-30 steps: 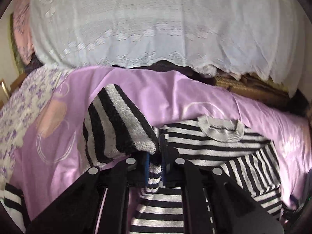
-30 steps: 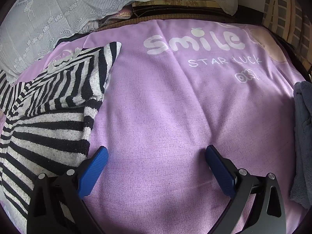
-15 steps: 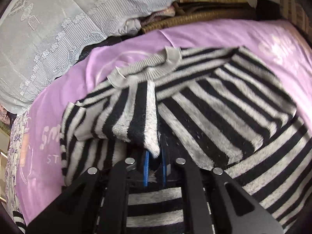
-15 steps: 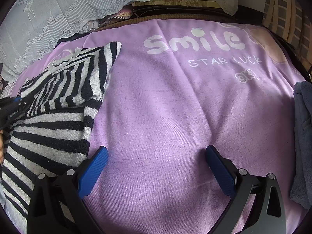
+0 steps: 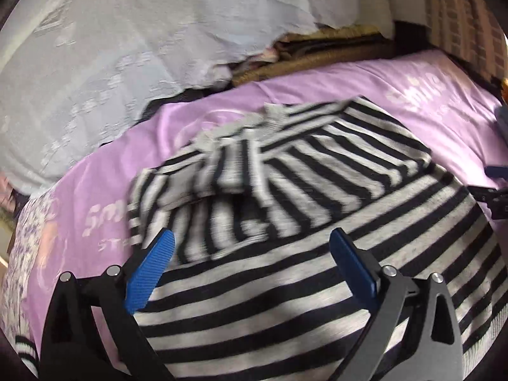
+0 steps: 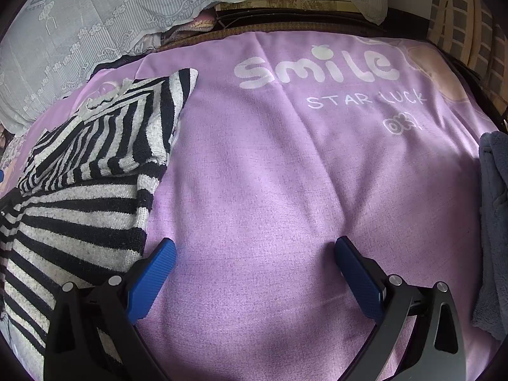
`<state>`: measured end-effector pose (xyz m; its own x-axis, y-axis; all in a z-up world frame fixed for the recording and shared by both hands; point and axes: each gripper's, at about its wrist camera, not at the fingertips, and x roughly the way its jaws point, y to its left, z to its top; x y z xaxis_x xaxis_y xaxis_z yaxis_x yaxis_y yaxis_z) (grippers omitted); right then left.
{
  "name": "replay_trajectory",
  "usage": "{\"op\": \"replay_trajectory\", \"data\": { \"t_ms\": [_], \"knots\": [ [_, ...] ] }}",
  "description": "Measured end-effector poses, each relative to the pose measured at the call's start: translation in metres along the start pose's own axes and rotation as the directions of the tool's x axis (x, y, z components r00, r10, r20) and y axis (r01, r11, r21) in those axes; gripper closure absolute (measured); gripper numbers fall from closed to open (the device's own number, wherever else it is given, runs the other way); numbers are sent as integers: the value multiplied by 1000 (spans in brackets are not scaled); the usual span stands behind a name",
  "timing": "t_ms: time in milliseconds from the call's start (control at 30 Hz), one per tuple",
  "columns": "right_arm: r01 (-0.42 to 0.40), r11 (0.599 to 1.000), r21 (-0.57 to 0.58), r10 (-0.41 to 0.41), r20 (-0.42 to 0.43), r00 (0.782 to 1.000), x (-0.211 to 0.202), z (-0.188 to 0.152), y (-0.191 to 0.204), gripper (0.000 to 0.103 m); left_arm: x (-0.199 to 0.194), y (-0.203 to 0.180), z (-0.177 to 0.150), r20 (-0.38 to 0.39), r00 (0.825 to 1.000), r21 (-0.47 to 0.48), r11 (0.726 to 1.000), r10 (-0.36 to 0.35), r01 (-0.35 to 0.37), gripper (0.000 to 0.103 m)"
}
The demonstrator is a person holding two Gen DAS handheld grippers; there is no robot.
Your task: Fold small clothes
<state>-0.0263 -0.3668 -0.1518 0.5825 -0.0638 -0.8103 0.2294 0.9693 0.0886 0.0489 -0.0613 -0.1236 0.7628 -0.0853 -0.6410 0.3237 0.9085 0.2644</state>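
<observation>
A black-and-grey striped sweater (image 5: 317, 216) lies on the purple bed sheet (image 5: 104, 190). Both sleeves are folded in across its chest, the left one (image 5: 219, 177) lying loose on top. My left gripper (image 5: 250, 260) is open and empty, just above the sweater's body. In the right wrist view the sweater (image 6: 79, 190) lies at the left. My right gripper (image 6: 254, 266) is open and empty over the bare sheet (image 6: 285, 174) beside the sweater's right edge.
A white lace cover (image 5: 127, 47) lies over a pile at the head of the bed. A grey fleece cloth (image 6: 492, 222) lies at the right edge. The sheet carries a "smile" print (image 6: 317, 66). A floral fabric (image 5: 22, 254) lies at the left.
My left gripper carried the left sleeve over the sweater's chest, then opened and let it go. It has drawn back slightly. The right gripper has stayed still.
</observation>
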Motion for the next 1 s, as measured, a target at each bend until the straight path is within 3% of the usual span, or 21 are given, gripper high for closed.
{"op": "replay_trajectory", "data": {
  "t_ms": [67, 167, 233, 333, 400, 567, 700, 767, 800, 1000],
  "knots": [
    [-4, 1000, 2, 4, 1, 1000, 0, 0, -1, 3, -5, 34, -2, -1, 999, -99, 995, 34, -34, 7],
    [3, 1000, -3, -3, 2, 1000, 0, 2, 0, 3, 9, 98, -7, -87, 994, -320, 943, 65, -89, 8],
    [8, 1000, -3, -7, 41, 999, -9, 4, 5, 3, 23, 121, -14, -143, 988, -378, 920, 52, -103, 8],
    [-97, 993, -66, 106, 147, 983, -36, 12, 37, 3, 61, 136, -32, -277, 959, -398, 900, 65, -176, 6],
    [-148, 975, -164, 174, 156, 972, -48, 23, 77, 3, 81, 142, -45, -327, 945, -442, 884, -2, -151, 4],
    [-194, 875, -443, 275, 126, 953, -52, 51, 215, 3, 75, 136, -44, -317, 948, -404, 898, 42, -175, 4],
    [-125, 810, -572, 240, 131, 962, -24, 67, 305, 3, 68, 147, -49, -300, 954, -464, 873, 2, -148, 4],
    [-96, 791, -604, 203, 111, 973, -3, 74, 329, 4, 68, 148, -50, -314, 949, -466, 872, -3, -152, 4],
    [-86, 783, -616, 180, 92, 979, 11, 78, 339, 11, 69, 146, -54, -333, 943, -451, 876, 15, -173, 6],
    [-140, 809, -571, 153, -25, 988, 53, 94, 352, 19, 76, 146, -51, -353, 935, -430, 882, 30, -191, 4]
  ]
}}
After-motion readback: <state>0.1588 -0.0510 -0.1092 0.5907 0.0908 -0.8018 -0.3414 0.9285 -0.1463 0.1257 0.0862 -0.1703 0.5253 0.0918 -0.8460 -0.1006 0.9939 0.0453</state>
